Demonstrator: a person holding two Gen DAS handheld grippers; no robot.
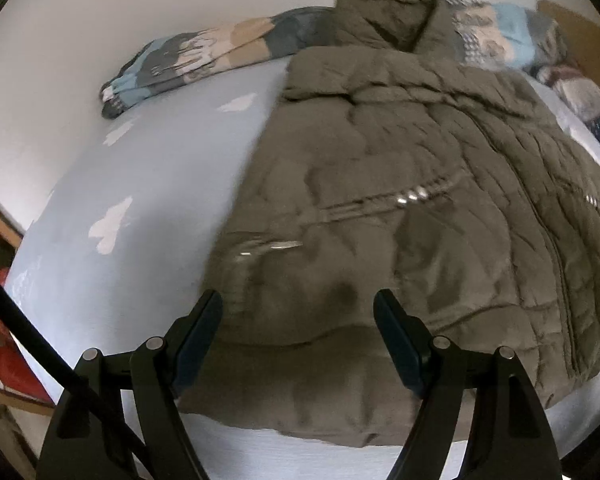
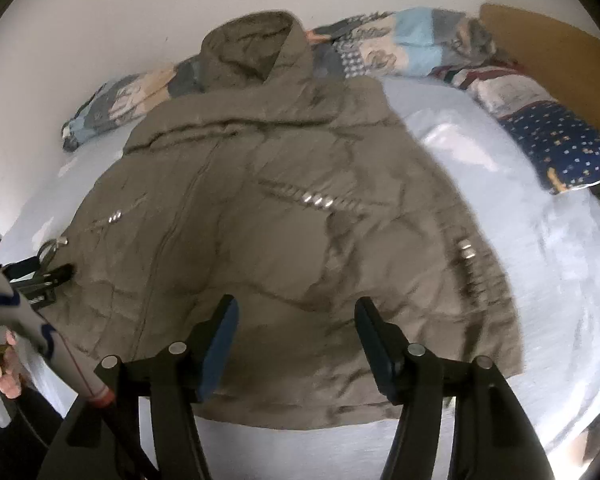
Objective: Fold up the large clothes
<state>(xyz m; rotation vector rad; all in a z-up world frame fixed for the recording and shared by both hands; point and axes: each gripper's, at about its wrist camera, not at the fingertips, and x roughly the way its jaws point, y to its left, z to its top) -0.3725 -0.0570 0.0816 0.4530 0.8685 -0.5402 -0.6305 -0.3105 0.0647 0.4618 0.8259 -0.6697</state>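
Jacket (image 2: 268, 216) lies flat on the bed (image 2: 500, 208), hood at the far end toward the wall, hem nearest you. Your left gripper (image 1: 298, 308) and right gripper (image 2: 296, 314) both hover over the hem, spread and pinching nothing. The padding looks thick and slippery, so if you bite only the top layer, the fold will likely drag unevenly and bunch. The zipper pulls could snag a finger if you sweep across them.

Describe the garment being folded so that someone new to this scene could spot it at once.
On the pale blue bed sheet, in the middle, lies a padded olive-brown jacket, hood toward the wall. Unlike the patterned bedding bunched behind it, it is one plain colour, quilted, with shiny metal zips.
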